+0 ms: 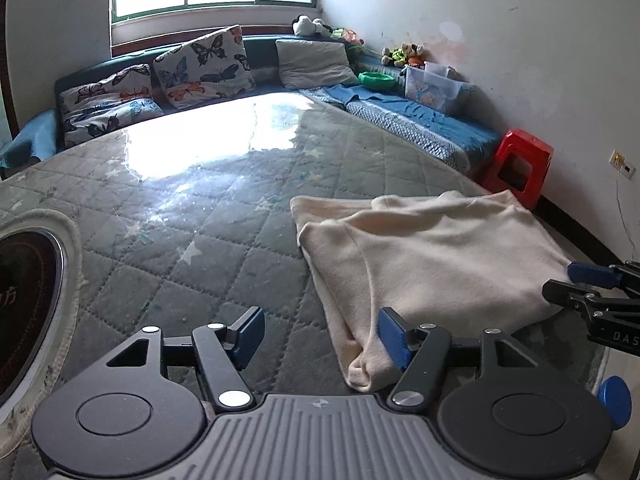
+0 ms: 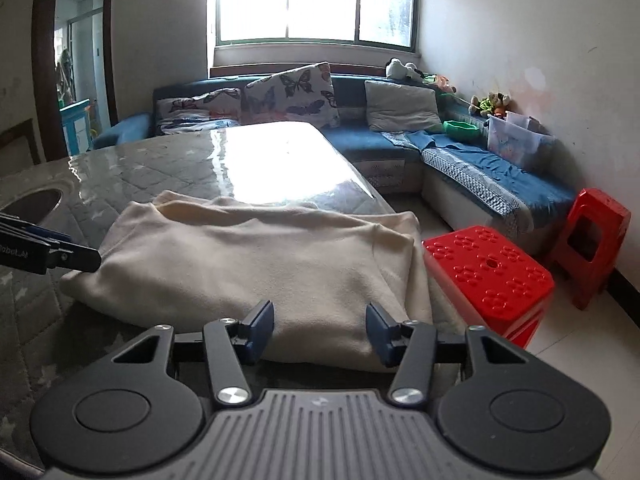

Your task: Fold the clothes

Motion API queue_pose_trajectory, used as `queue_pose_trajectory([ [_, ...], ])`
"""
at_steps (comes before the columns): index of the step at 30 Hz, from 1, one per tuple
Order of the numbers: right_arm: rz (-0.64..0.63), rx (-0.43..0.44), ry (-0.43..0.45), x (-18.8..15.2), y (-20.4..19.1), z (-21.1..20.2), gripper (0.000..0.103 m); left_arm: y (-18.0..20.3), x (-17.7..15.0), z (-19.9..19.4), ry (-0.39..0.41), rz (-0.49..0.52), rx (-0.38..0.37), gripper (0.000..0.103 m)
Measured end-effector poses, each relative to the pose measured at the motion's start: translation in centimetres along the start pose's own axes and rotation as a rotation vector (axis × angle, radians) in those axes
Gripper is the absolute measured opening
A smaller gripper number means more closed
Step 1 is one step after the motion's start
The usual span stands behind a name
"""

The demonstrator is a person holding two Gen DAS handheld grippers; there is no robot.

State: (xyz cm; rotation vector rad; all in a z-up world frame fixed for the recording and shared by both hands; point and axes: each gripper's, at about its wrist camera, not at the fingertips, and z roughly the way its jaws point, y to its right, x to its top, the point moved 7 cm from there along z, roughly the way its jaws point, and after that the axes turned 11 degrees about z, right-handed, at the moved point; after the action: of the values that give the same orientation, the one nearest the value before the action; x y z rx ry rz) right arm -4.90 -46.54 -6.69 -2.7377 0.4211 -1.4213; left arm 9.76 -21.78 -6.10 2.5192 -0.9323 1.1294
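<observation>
The cream garment [image 2: 256, 264] lay folded near the bench [image 1: 200, 240] edge, above a red stool [image 2: 488, 268]. Both the left gripper [image 1: 320, 336] and right gripper [image 2: 320, 328] had jaws apart, holding nothing; a clumsy tug could have dragged it off.

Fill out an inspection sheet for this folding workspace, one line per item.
Surface: quilted grey table cover with star pattern under a glossy clear sheet; strong window glare.
Job's things: cream garment, folded over, lying at the table's near right corner.
Clutter: round dark inset in the table on the left; nothing else seen.
Grippers: left gripper open, its right finger against the garment's near corner; right gripper open, straddling the garment's near edge, pads not pressing.
Cables: thin wire hanging below a wall socket.
Surroundings: blue sofa with butterfly cushions, two red stools, window, soft toys.
</observation>
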Motion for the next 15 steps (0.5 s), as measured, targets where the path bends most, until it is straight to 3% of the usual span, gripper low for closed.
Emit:
queue_pose_trajectory([
  [7, -0.013, 0.089, 0.027, 0.9, -2.7, -0.1, 0.052, 1.9, 1.7, 0.4, 0.023, 0.016, -0.020, 0.069],
  [15, -0.048, 0.119, -0.024, -0.9, -4.2, 1.2, 0.052, 2.8, 0.9, 2.7, -0.037, 0.023, -0.009, 0.069],
])
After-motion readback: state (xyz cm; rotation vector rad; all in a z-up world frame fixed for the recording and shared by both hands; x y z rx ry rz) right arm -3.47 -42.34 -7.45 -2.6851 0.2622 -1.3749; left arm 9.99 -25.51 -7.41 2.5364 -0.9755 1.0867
